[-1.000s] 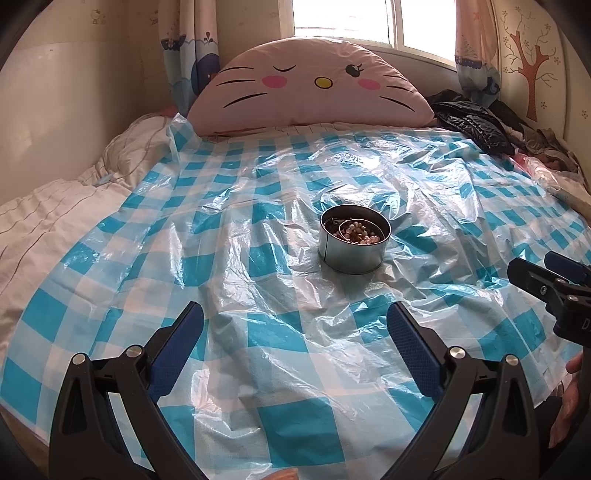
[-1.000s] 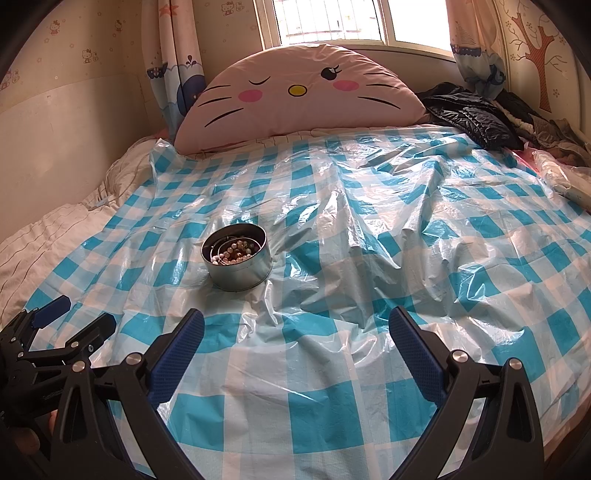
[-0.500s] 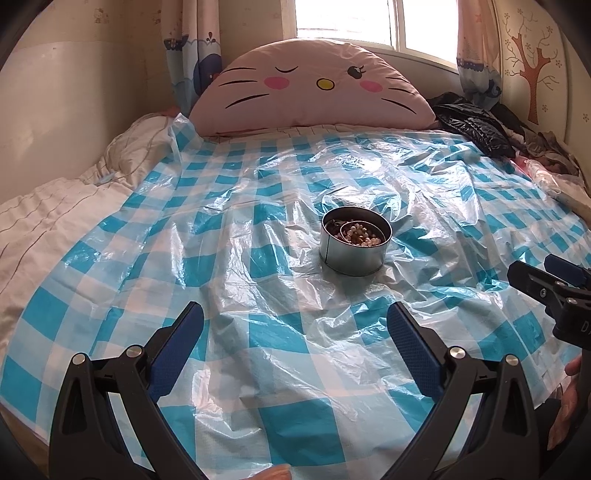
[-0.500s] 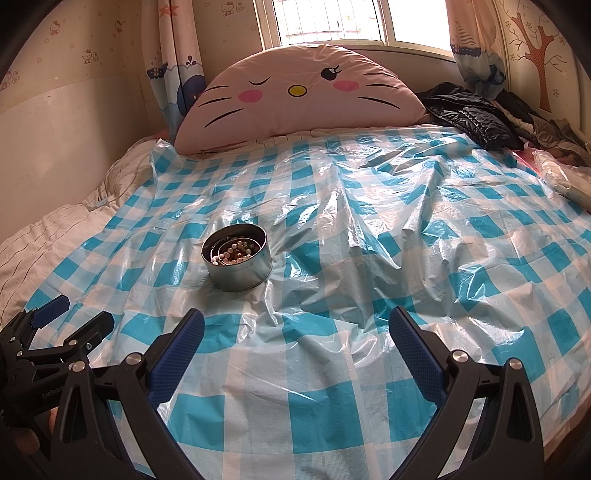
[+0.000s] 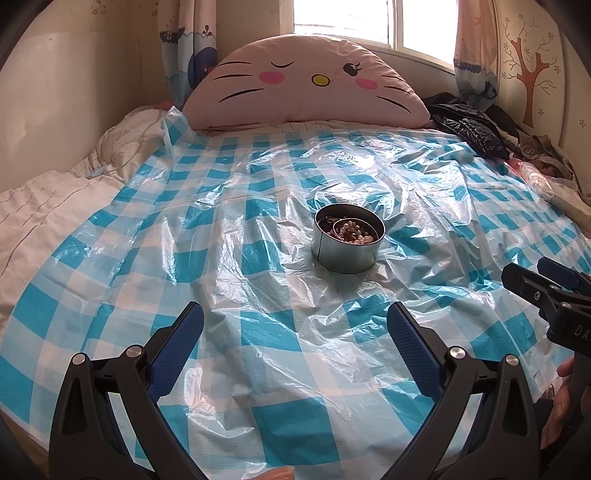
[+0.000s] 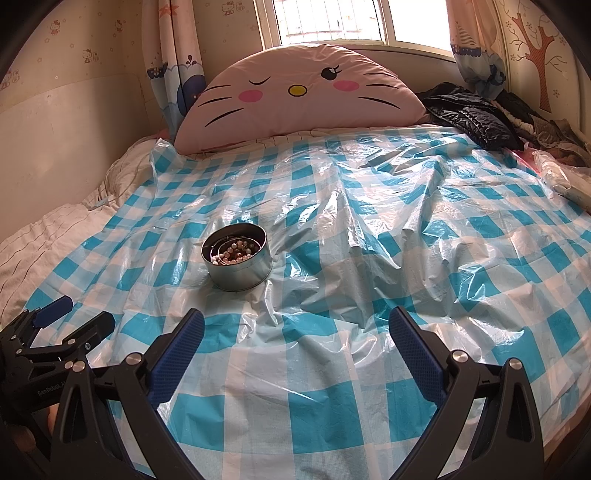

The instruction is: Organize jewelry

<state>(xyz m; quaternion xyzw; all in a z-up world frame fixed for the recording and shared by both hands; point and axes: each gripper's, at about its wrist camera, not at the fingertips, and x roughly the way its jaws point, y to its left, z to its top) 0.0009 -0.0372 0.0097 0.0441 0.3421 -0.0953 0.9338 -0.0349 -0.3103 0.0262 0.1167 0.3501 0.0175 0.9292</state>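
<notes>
Grippers nearest: left gripper (image 5: 294, 332) and right gripper (image 6: 296, 330), jaws spread wide, holding nothing. Beyond them, round metal tin (image 5: 348, 243) containing pearl-like beads (image 5: 352, 233), upright on blue-checked plastic sheet (image 5: 258, 332). Farthest, cat-face pillow (image 5: 306, 85) below window (image 6: 332, 18).

I'm seeing a blue-and-white checked plastic sheet (image 5: 258, 206) glaring in the window light, with a silver tin (image 5: 347, 247) showing pearly and brownish beads (image 6: 234, 253). My left claw (image 5: 295, 336) and right claw (image 6: 295, 334) are showing blue pads on black frames. A pink cat-face cushion (image 6: 299, 92) is displaying black whiskers.
</notes>
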